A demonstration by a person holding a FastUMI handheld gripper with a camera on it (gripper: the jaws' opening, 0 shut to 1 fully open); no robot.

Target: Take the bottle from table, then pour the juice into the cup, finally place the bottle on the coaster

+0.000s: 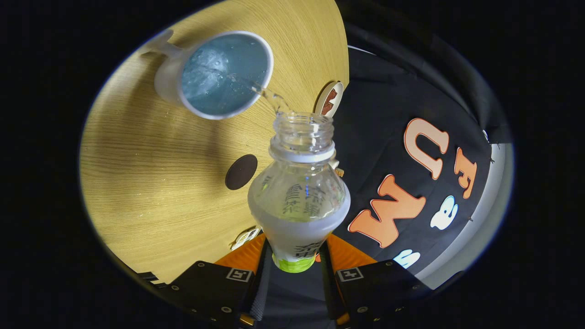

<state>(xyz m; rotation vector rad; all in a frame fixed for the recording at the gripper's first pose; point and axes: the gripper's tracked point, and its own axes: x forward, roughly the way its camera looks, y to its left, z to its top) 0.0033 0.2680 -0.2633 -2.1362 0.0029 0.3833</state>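
Wood-grain counter (pixel 151 183) fills my view beyond the jaws, with the booth's black cloth wall (pixel 388 114) beside it. My gripper (pixel 295 260) has its jaws clenched on the bottle (pixel 299 196), one finger pressing each side of its lower body. I see the bottle capless and tipped forward, its mouth aimed at the cup (pixel 219 75). A thin stream (pixel 269 96) runs from the mouth over the cup's near rim. The cup stands on the counter ahead of the bottle, handle on its far side, holding bubbly liquid. Between cup and jaws a dark round coaster (pixel 241 172) lies flat on the counter. A small round thing (pixel 329 99) with a brown pattern sits at the counter's edge near the bottle's mouth.
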